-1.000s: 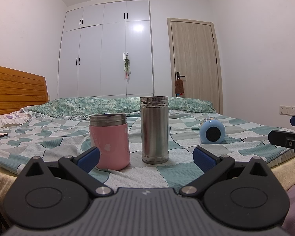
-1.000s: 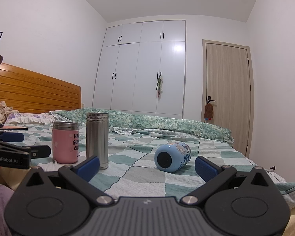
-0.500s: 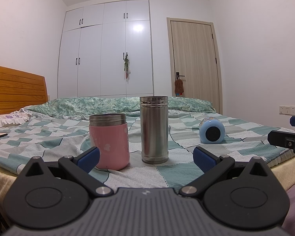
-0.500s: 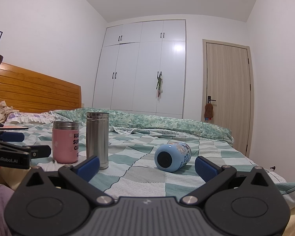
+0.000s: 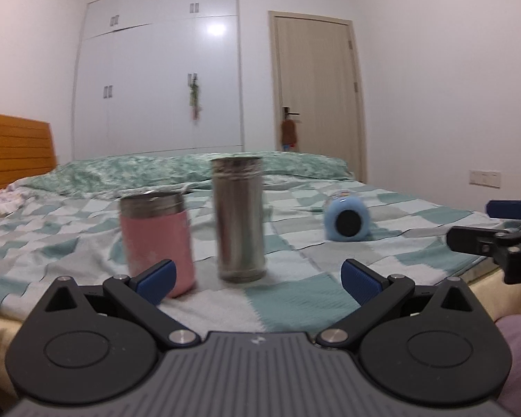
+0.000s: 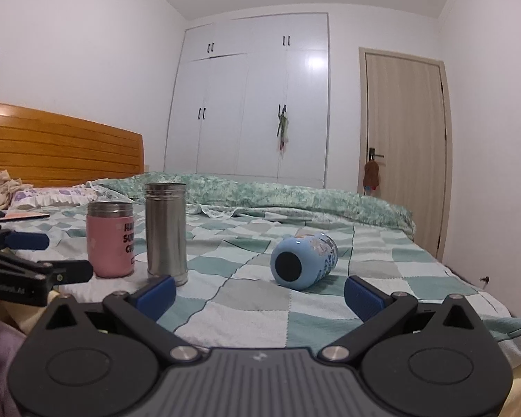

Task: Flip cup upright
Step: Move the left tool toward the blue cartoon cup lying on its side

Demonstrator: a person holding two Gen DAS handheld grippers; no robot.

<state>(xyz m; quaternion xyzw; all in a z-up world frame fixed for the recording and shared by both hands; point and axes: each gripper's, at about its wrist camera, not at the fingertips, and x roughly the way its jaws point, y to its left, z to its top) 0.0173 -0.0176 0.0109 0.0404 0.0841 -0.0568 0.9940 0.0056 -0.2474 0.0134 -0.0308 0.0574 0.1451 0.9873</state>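
Two hand-held grippers, left (image 5: 257, 278) and right (image 6: 258, 295), gaping apart; light-blue cup (image 6: 304, 260) lying sideways on checkered bed (image 6: 253, 309), pink steel-rimmed tumbler (image 6: 110, 239) and tall steel flask (image 6: 166, 232) standing leftward.

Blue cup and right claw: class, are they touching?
Apart. The right wrist view shows the blue cup lying on its side beyond the open right claw, with bedspread visible between them.

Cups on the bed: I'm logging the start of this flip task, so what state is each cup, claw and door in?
blue cup: lying on its side, untouched
pink cup: upright
steel cup: upright
left claw: open, empty
right claw: open, empty
room door: closed
wardrobe doors: closed
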